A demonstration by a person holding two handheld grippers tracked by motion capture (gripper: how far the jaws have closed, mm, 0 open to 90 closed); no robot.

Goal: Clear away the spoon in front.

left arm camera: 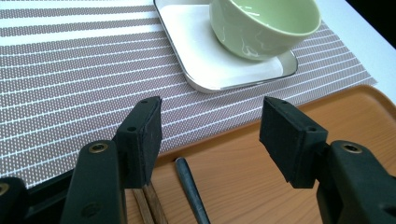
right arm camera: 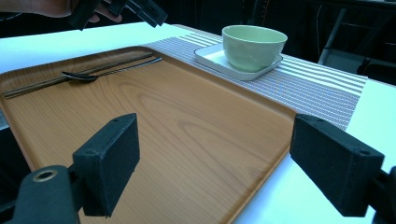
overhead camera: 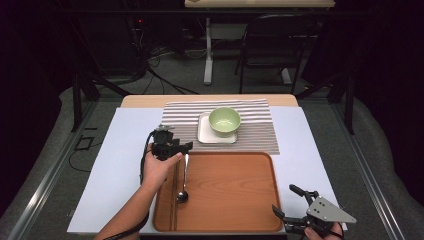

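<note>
- The left gripper (overhead camera: 176, 148) has its jaws wide apart with nothing in them, hanging just above the far left edge of the tray (overhead camera: 235, 200).
- The spoon (overhead camera: 183, 182) lies flat on the tray's left side, its handle tip just under that gripper.
- Brown chopsticks (left arm camera: 148, 205) lie beside the spoon.
- The right gripper (overhead camera: 292, 207) is wide apart too and holds nothing, at the tray's near right corner.
- A green bowl (overhead camera: 224, 120) sits on a white plate (overhead camera: 205, 134) behind the tray.

A green bowl (overhead camera: 224, 120) sat on a white square plate (overhead camera: 205, 134), upon a striped placemat (overhead camera: 255, 131) across the bench (overhead camera: 120, 165).
</note>
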